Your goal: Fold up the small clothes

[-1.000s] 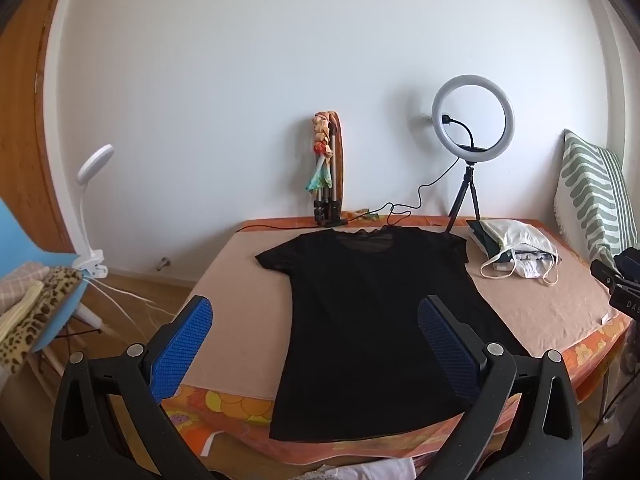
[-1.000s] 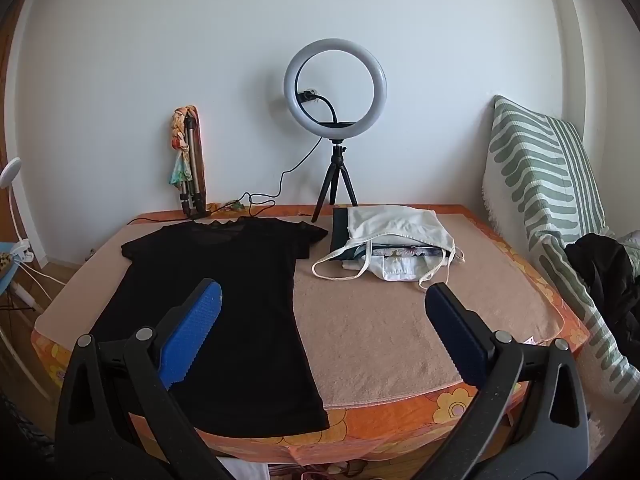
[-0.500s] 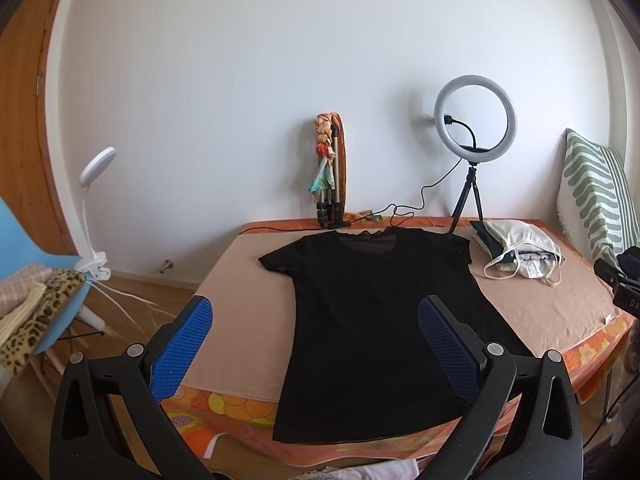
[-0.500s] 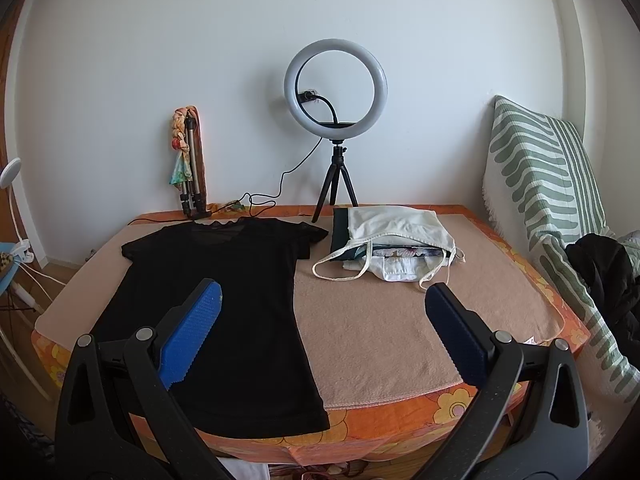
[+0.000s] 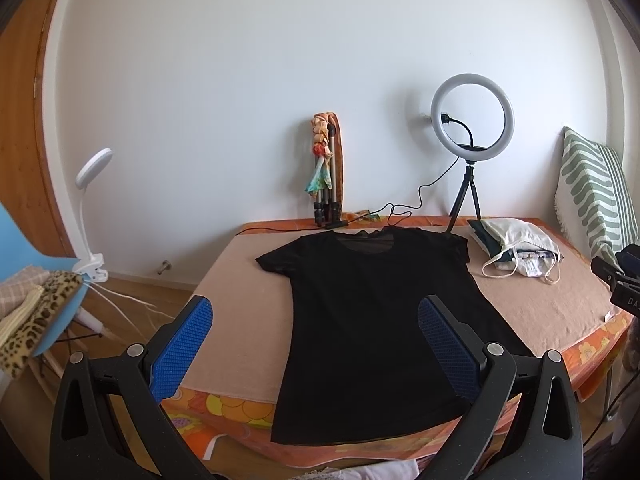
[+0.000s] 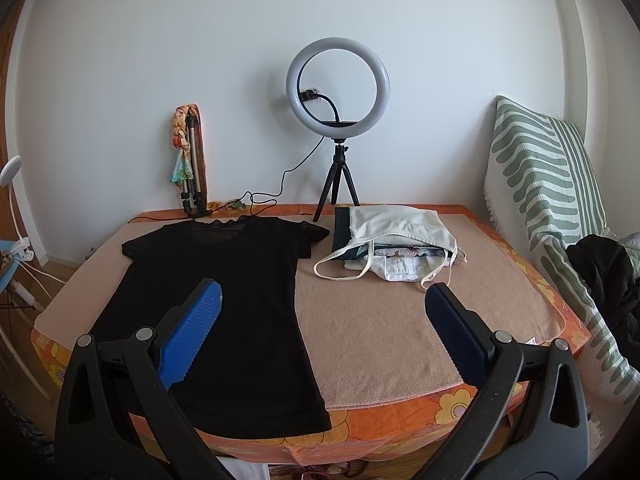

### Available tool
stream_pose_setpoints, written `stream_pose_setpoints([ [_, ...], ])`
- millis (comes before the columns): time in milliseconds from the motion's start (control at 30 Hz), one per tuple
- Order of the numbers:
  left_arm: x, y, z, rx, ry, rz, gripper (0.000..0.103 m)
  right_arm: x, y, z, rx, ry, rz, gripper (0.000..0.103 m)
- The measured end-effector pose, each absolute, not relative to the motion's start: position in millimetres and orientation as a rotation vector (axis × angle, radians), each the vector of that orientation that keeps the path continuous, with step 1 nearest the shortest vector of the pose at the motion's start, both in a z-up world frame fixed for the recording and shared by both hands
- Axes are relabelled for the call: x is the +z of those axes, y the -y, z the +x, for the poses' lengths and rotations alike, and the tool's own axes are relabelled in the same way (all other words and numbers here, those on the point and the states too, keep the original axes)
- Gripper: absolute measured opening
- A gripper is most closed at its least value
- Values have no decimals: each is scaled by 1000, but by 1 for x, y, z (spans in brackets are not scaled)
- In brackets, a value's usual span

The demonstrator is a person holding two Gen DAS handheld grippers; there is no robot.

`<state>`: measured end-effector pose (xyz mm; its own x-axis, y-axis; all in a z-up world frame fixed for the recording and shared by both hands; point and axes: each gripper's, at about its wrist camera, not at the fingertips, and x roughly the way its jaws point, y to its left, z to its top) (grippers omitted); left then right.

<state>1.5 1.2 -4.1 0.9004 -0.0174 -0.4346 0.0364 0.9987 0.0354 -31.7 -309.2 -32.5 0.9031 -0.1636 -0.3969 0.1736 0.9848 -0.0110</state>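
Left gripper (image 5: 316, 340) hanging above near table edge, blue pads spread apart, gripping nothing. Right gripper (image 6: 322, 334) likewise gaping, empty, hovering over bare beige felt mat (image 6: 384, 320).

Black short-sleeved T-shirt (image 6: 224, 300) lying flat and unfolded on mat, neck toward wall, hem overhanging near edge.

Stack of folded pale garments (image 6: 396, 240) sitting near black ring-light tripod (image 6: 338, 178), seemingly finished.

Judging: shirt spread, no fold started; sleeves and body folds all remaining.

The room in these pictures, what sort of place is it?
Probably a room in someone's home, used as a filming corner. A black T-shirt lies flat on a cloth-covered table, a ring light stands by the wall, and a striped cushion leans at the side.
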Motion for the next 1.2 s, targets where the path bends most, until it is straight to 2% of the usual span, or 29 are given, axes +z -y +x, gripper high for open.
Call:
stream_pose_setpoints([
  [1200,-8,-8,8,-28,-460,48,102,-38,298,-21,-148,-429,14,103],
])
